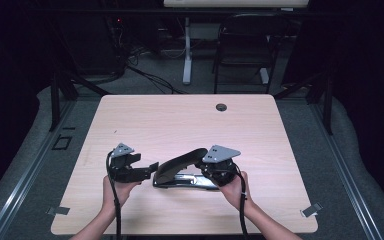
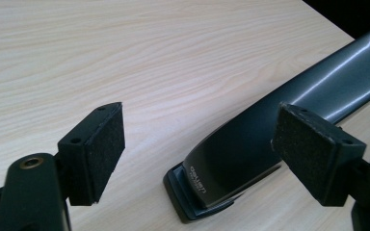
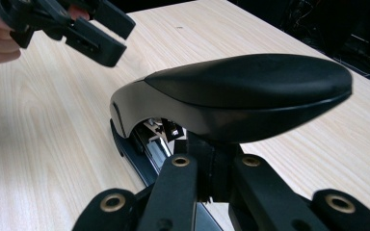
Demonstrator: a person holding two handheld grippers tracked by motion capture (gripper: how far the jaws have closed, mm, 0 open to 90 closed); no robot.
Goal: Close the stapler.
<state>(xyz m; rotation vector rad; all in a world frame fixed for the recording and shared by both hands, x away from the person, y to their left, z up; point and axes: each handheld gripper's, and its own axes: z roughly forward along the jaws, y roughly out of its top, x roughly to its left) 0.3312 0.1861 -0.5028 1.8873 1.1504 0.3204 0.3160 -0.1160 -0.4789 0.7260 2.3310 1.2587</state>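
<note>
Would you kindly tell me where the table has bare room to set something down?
The table's far half is bare up to the small grommet. The near strip is crowded: stapler between left gripper and right gripper.

A large black stapler (image 1: 182,170) is seen lying on the near part of a light wooden table (image 1: 180,120). It is flanked by the left gripper (image 1: 147,169), just beside its left end, and the right gripper (image 1: 212,172), at its right end.
</note>
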